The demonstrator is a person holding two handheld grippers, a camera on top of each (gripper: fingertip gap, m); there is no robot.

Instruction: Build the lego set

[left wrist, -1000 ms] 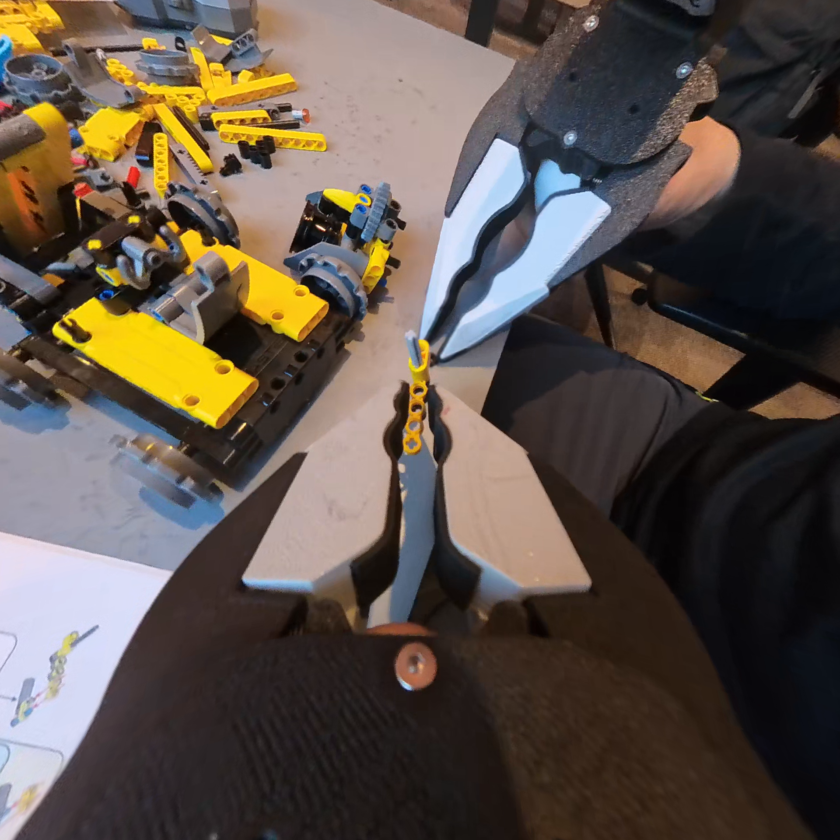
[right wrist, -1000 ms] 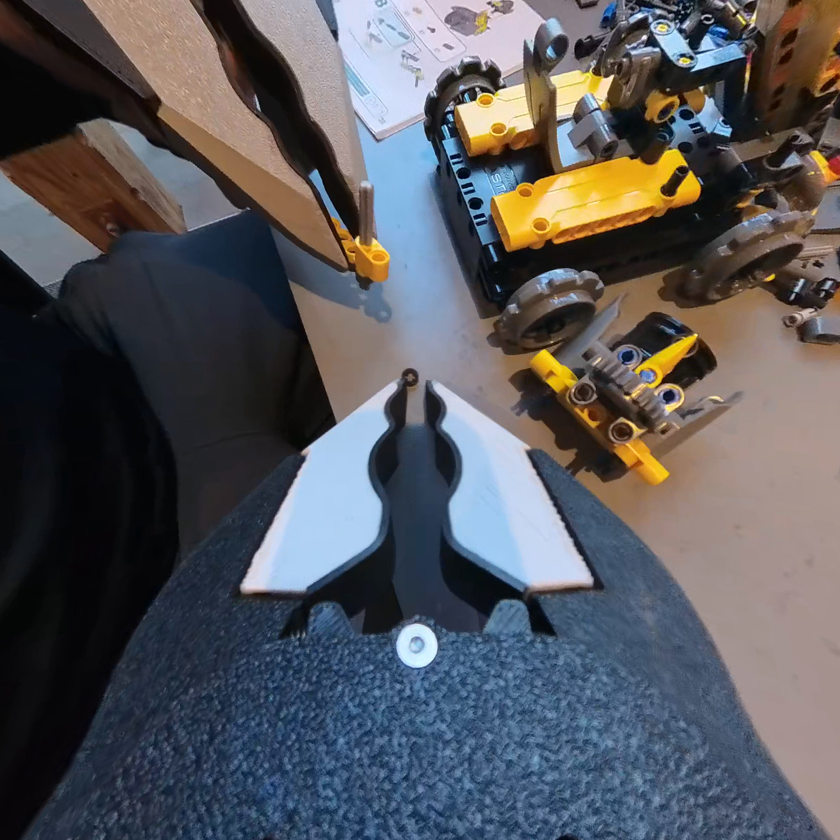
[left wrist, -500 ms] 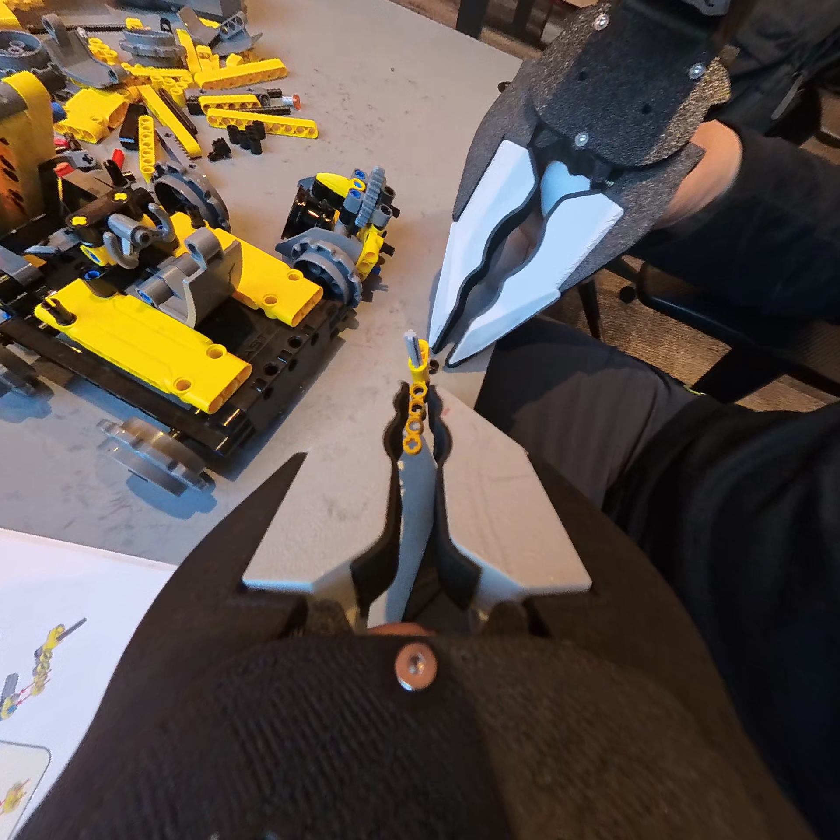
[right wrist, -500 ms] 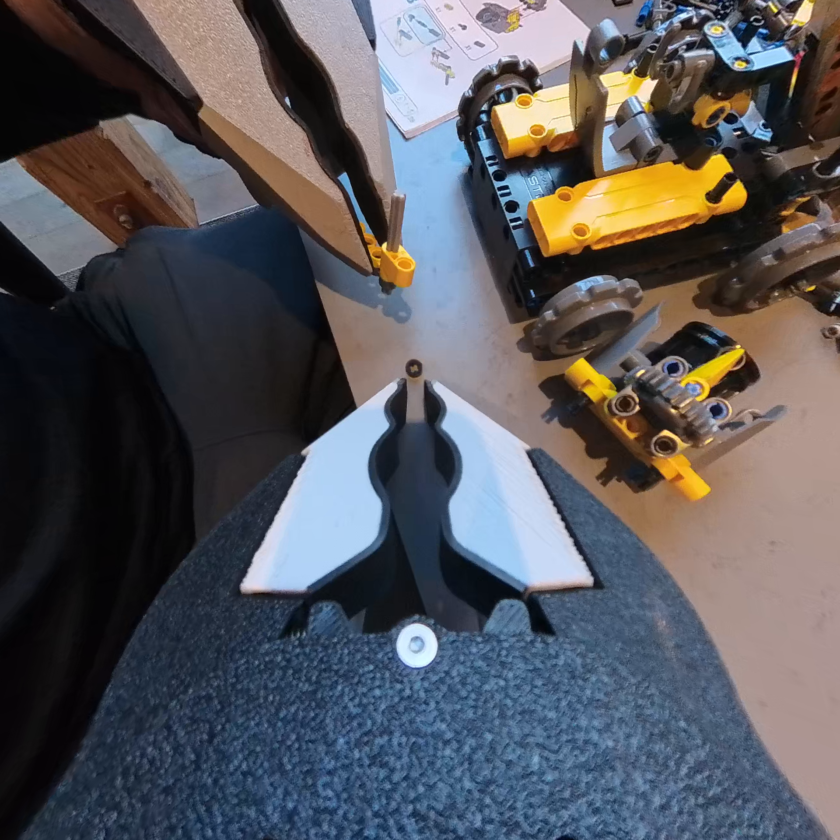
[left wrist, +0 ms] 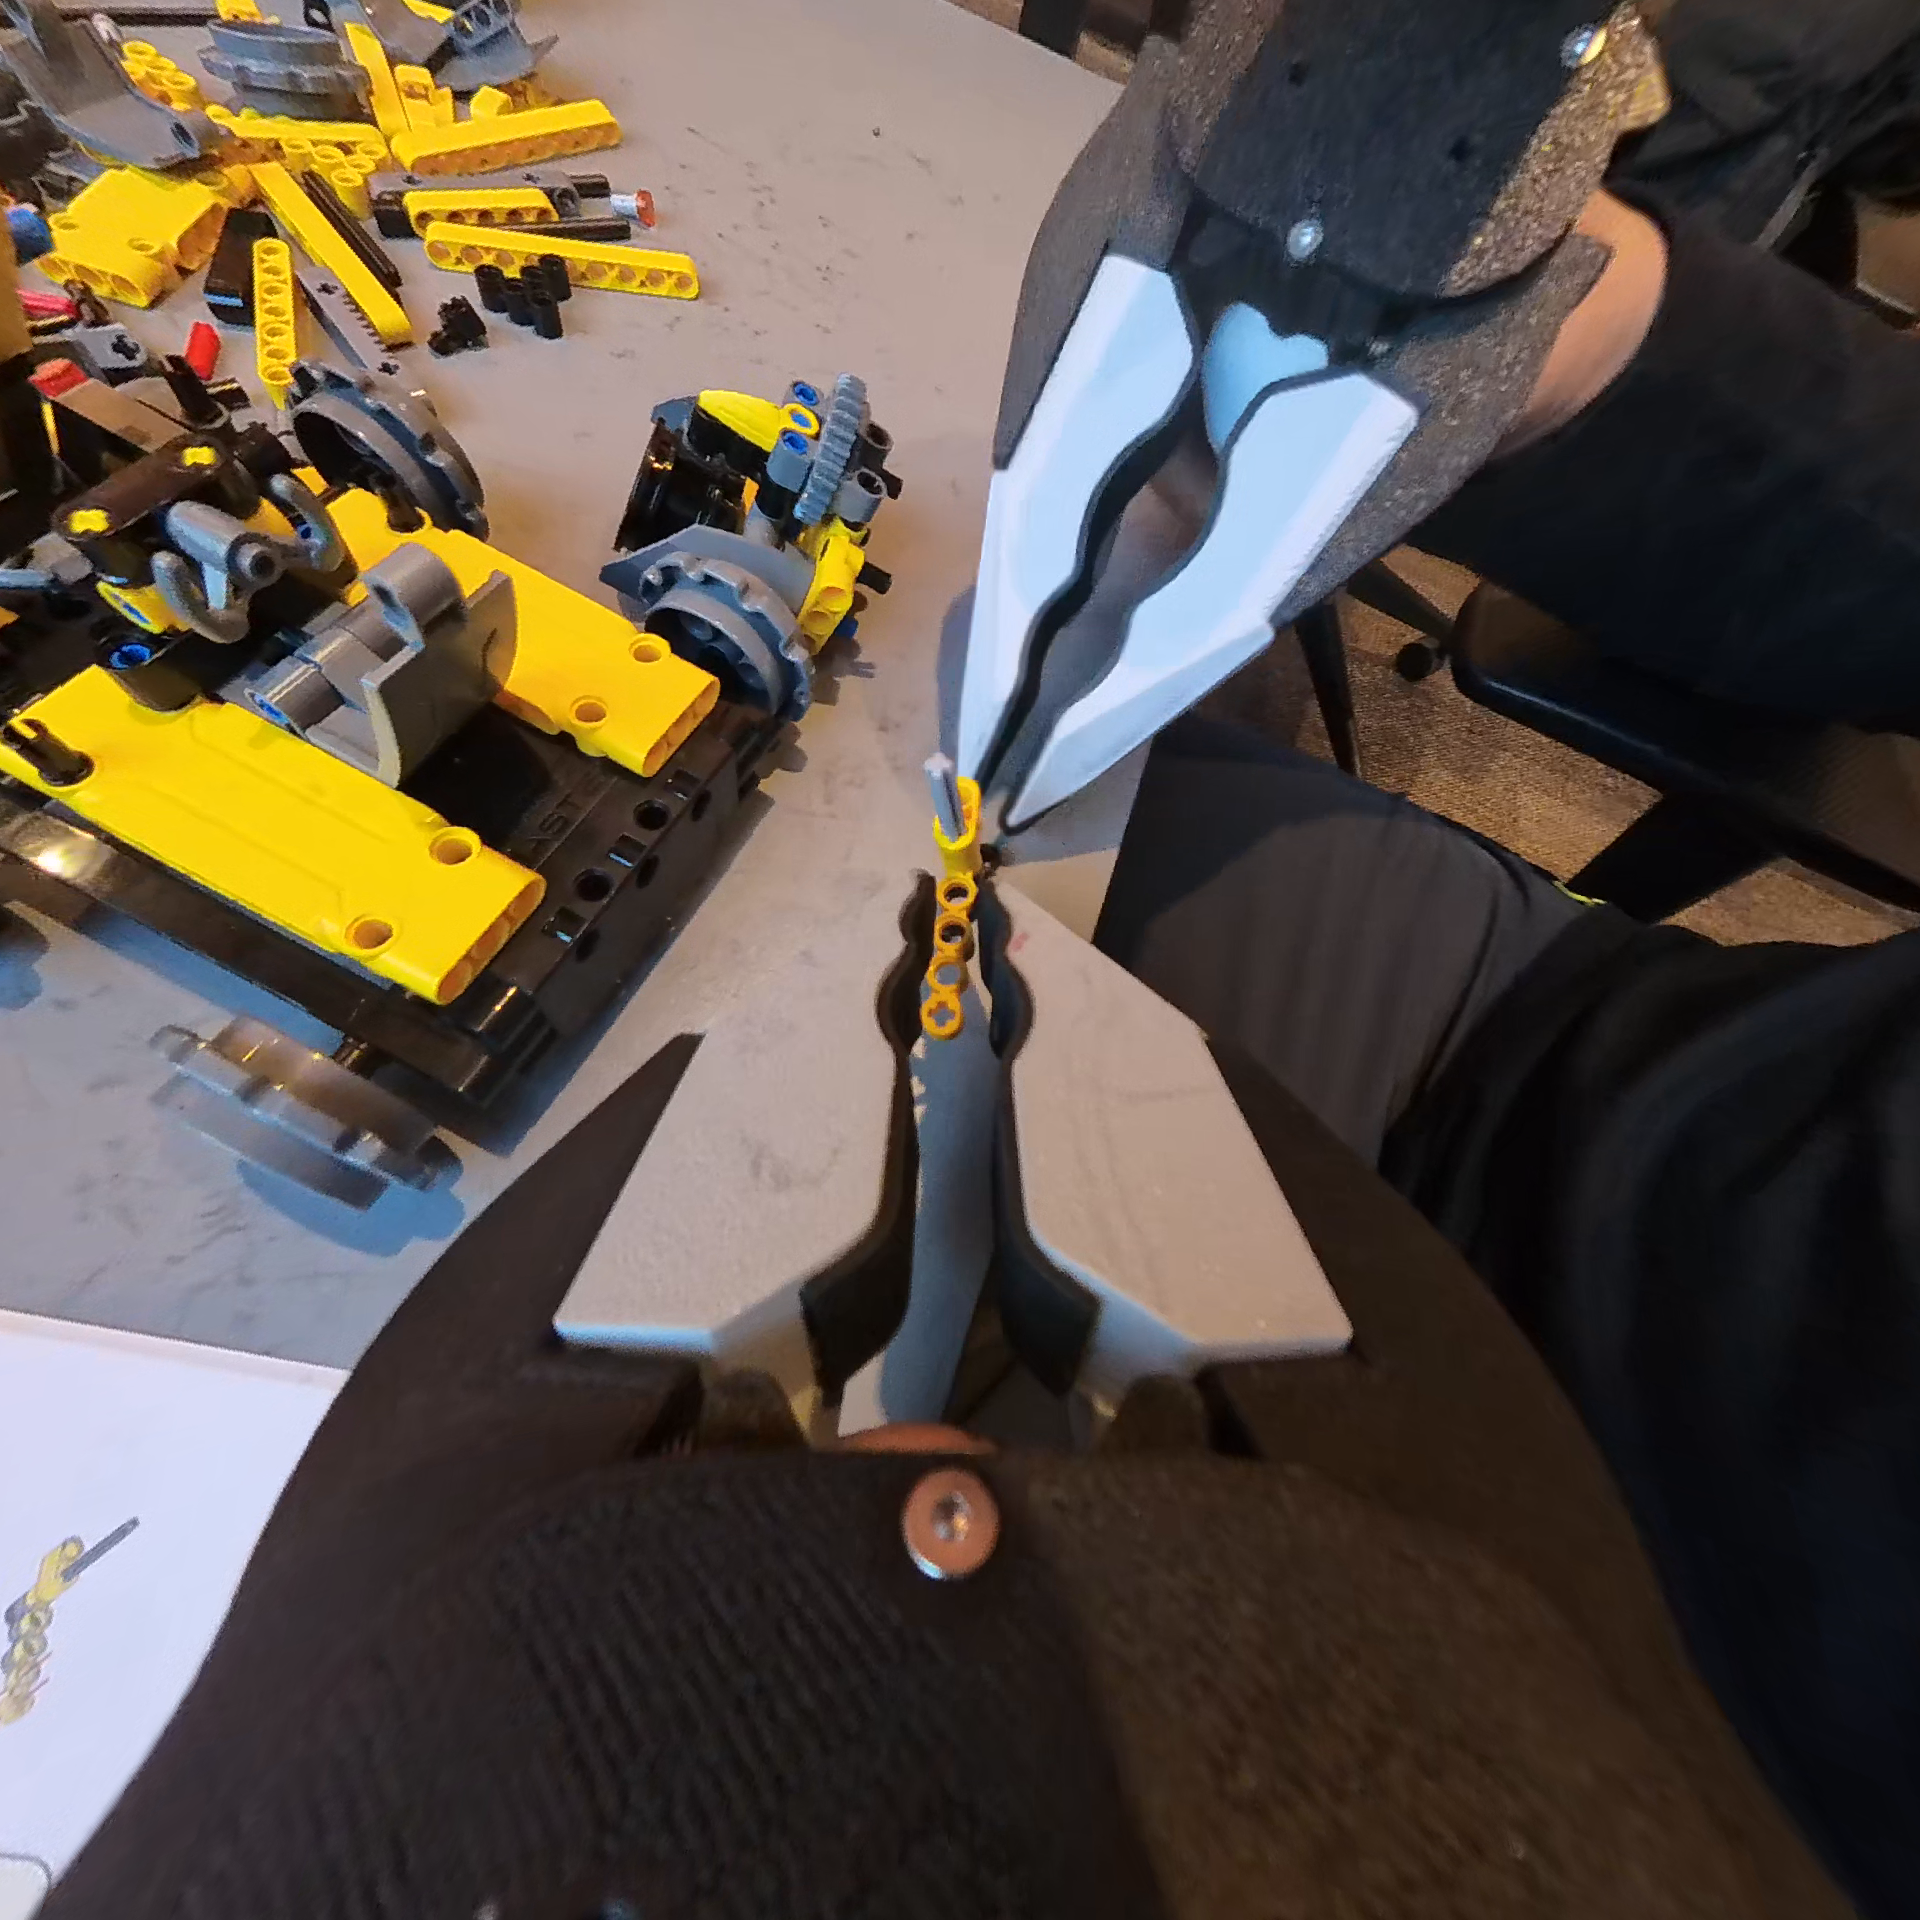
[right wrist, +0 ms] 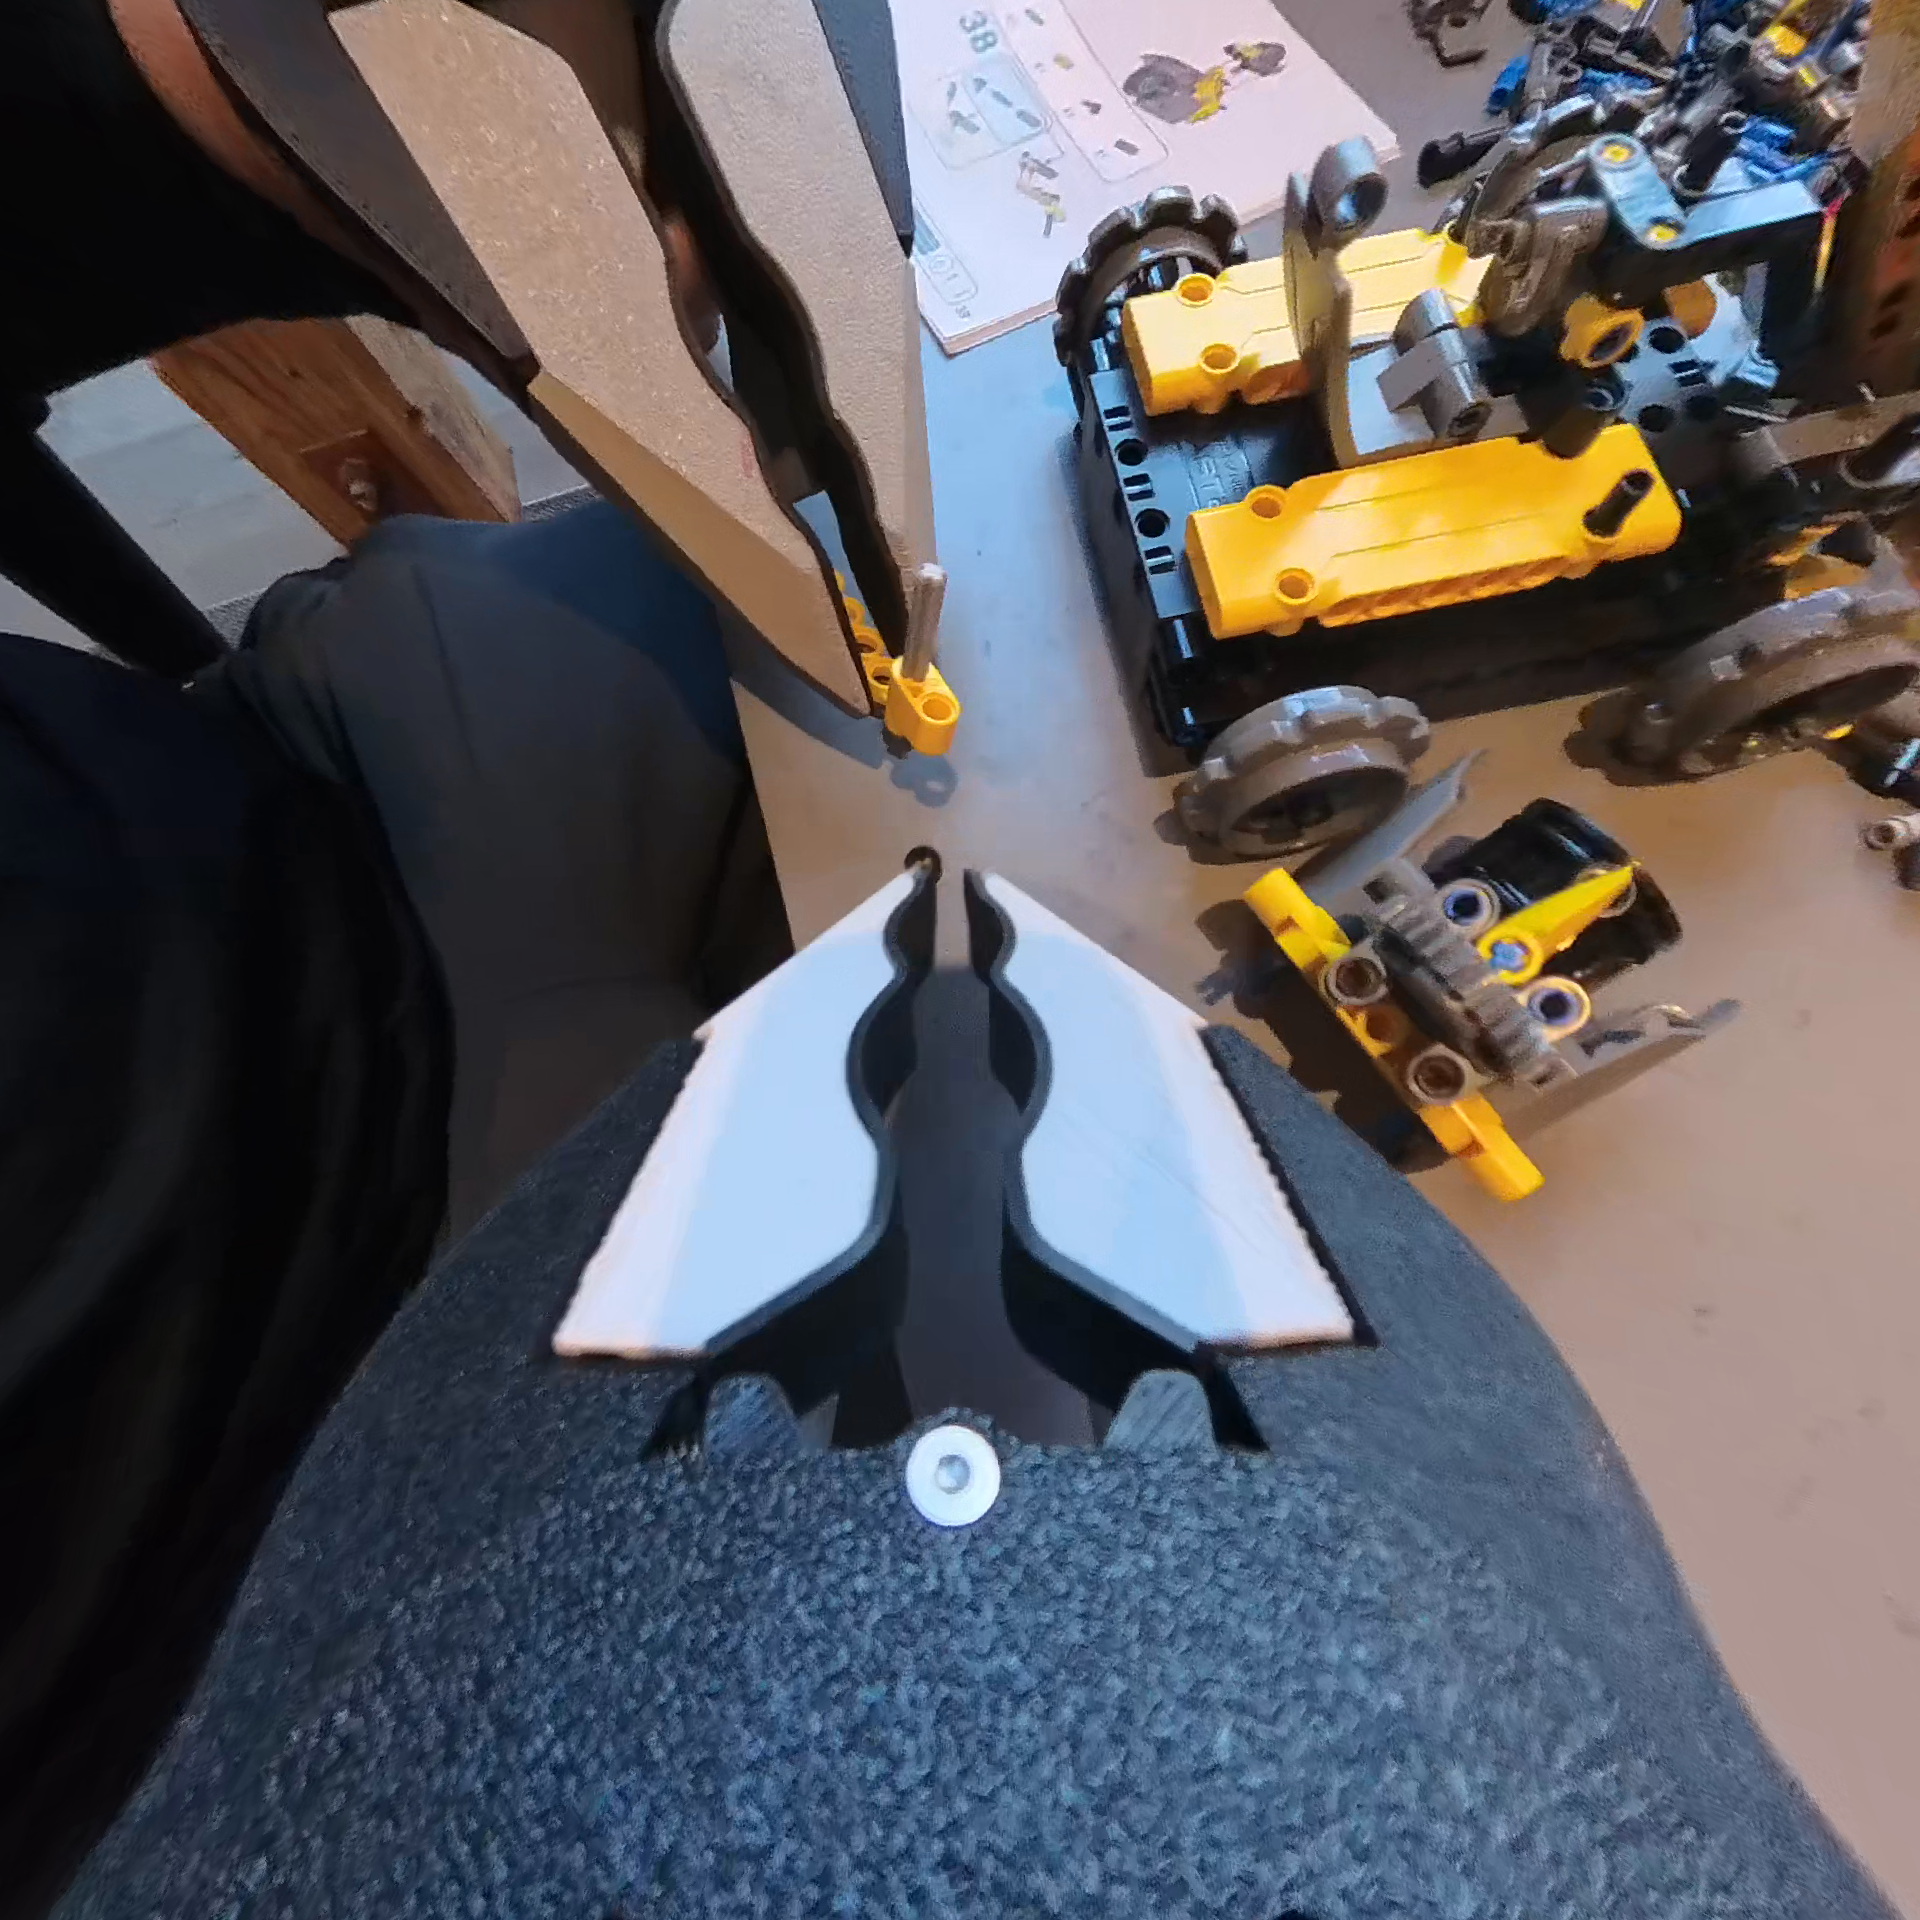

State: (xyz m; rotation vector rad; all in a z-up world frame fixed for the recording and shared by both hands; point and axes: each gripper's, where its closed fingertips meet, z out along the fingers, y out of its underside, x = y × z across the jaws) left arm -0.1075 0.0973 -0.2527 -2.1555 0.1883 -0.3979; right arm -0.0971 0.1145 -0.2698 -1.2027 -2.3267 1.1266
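Yellow beam (left wrist: 951, 935), a short one with a row of holes, sits clamped edge-on between the fingers of the left gripper (left wrist: 951, 899), held in the air over the near edge of the table (left wrist: 852, 260). One grey axle (left wrist: 943, 790) stands in the connector at its far end.

The right gripper (right wrist: 943, 878) points at that end from just beside it. Its fingers leave only a narrow slit, and one small black piece (right wrist: 922, 859) sits at their tips; I cannot tell whether it is pinched.

On the table lie one large yellow-and-black chassis (left wrist: 312, 810), one small geared assembly (left wrist: 769, 499), one open instruction booklet (right wrist: 1091, 125) and a scatter of loose parts (left wrist: 416, 208) beyond.
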